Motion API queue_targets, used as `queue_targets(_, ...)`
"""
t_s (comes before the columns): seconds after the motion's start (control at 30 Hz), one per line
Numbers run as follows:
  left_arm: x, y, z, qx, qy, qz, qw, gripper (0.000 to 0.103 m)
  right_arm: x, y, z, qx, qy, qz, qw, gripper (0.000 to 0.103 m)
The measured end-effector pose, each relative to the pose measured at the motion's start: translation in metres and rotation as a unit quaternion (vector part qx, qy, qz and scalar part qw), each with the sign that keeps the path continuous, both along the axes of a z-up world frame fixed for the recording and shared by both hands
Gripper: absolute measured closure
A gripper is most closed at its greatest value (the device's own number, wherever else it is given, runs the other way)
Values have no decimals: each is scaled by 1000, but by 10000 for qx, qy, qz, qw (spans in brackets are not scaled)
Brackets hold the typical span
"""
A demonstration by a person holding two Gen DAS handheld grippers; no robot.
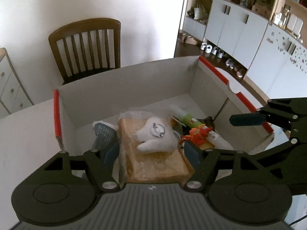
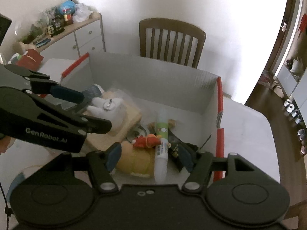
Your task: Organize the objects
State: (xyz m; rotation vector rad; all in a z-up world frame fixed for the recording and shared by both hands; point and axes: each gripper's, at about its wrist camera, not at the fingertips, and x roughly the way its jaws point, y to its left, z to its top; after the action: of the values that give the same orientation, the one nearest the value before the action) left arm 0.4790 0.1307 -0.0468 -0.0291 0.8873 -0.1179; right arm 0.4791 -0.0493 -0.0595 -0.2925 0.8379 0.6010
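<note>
A white cardboard box with red edges (image 1: 126, 82) (image 2: 153, 80) stands on the table and holds several things. A white plush tooth (image 1: 155, 136) (image 2: 111, 108) lies on a bagged tan sponge block (image 1: 153, 163) (image 2: 126, 122). A green and white tube (image 1: 189, 119) (image 2: 162, 141) and a red-orange toy figure (image 1: 197, 134) (image 2: 146, 140) lie beside it, with a yellow plush (image 2: 134, 163) near the front. My left gripper (image 1: 151, 153) (image 2: 90, 111) is open over the sponge block and the tooth. My right gripper (image 2: 151, 155) (image 1: 247, 119) is open over the tube and the yellow plush.
A wooden chair (image 1: 86, 46) (image 2: 171, 40) stands behind the box. A sideboard with clutter (image 2: 63, 28) is at the back left. White cabinets and shoes on the floor (image 1: 236, 38) are to the right. The white table (image 2: 247, 126) extends around the box.
</note>
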Motion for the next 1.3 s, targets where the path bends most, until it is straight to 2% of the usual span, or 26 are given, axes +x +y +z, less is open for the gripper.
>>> queue_targets(0.47, -65, 2, 45, -323, -673, 152, 9971, 30, -43, -21, 50, 428, -399, 134, 9982, 37)
queue_targets(0.9, -129, -17, 74, -309, -1265, 188, 9913, 29, -98, -41, 72, 677, -766, 117, 9947, 37)
queue_targets(0.97, -138, -20, 76, -322, -1331, 218, 9903, 22, -107, -45, 73, 756, -840, 79, 9936, 37)
queue_targets(1.1, -153, -24, 77, -452, -1378, 323, 9889, 21, -124, -51, 75, 830, -967, 105, 9918, 36)
queue_targets(1.2, -162, -27, 76, -438, -1386, 373, 9887, 21, -135, -57, 78, 908, -1036, 97, 9904, 31)
queue_targets(1.3, -170, -28, 76, -443, -1408, 410, 9882, 16, -142, -64, 79, 1053, -1015, 24, 9893, 28)
